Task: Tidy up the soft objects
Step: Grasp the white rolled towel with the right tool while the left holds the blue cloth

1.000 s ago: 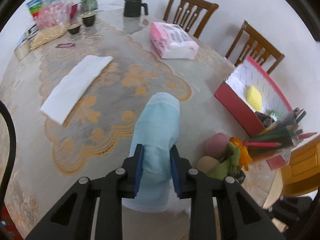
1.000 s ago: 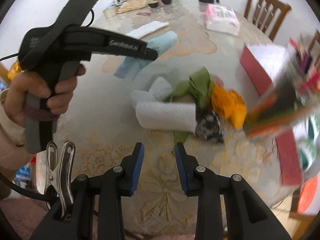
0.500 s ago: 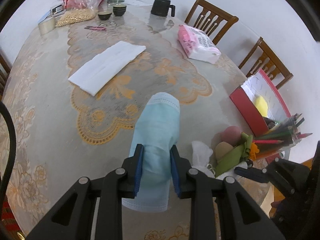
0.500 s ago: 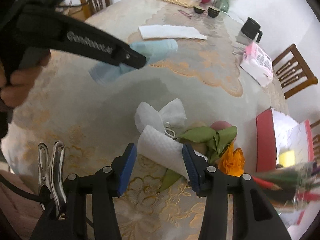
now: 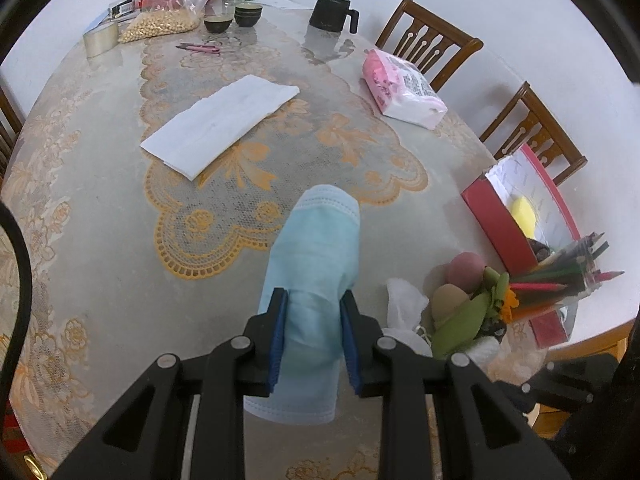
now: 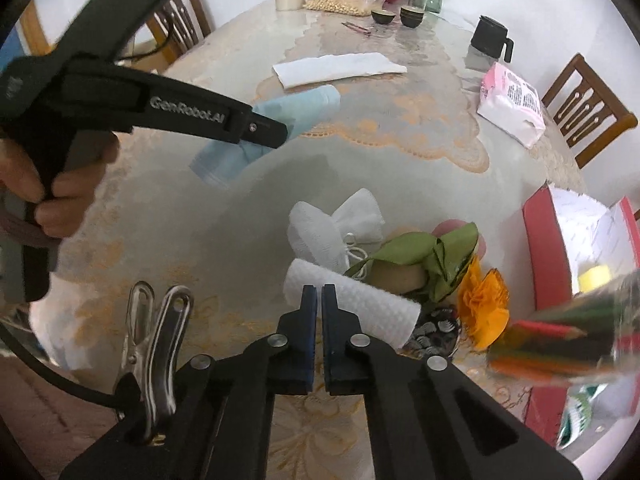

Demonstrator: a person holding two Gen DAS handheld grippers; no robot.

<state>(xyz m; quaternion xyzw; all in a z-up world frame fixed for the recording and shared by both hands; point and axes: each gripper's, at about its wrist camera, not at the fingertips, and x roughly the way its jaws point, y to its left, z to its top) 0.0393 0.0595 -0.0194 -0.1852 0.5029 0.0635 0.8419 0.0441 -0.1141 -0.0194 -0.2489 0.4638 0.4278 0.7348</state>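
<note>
My left gripper [image 5: 314, 300] is shut on a folded light-blue face mask [image 5: 316, 248] and holds it above the table. From the right wrist view, the same gripper [image 6: 276, 132] and mask [image 6: 296, 108] hang at upper left, in a person's hand. My right gripper [image 6: 319, 292] is shut, its tips at the near edge of a white rolled towel [image 6: 360, 304]. Whether it pinches the towel I cannot tell. Behind the roll lies a pile: a white pouch [image 6: 340, 228], a green cloth [image 6: 420, 252], an orange fabric flower [image 6: 480, 304].
A red box [image 5: 500, 232] with a yellow sponge stands at the right, beside a cup of coloured pencils [image 5: 560, 284]. A folded white cloth [image 5: 220, 120], a pink tissue pack [image 5: 400, 88], a black mug [image 5: 332, 8] and bowls lie farther back. Wooden chairs [image 5: 432, 48] line the far side.
The right gripper's jaws have gone from wide apart to shut, at the white roll. Both wrist views have rolled. The left gripper keeps its hold on the mask.
</note>
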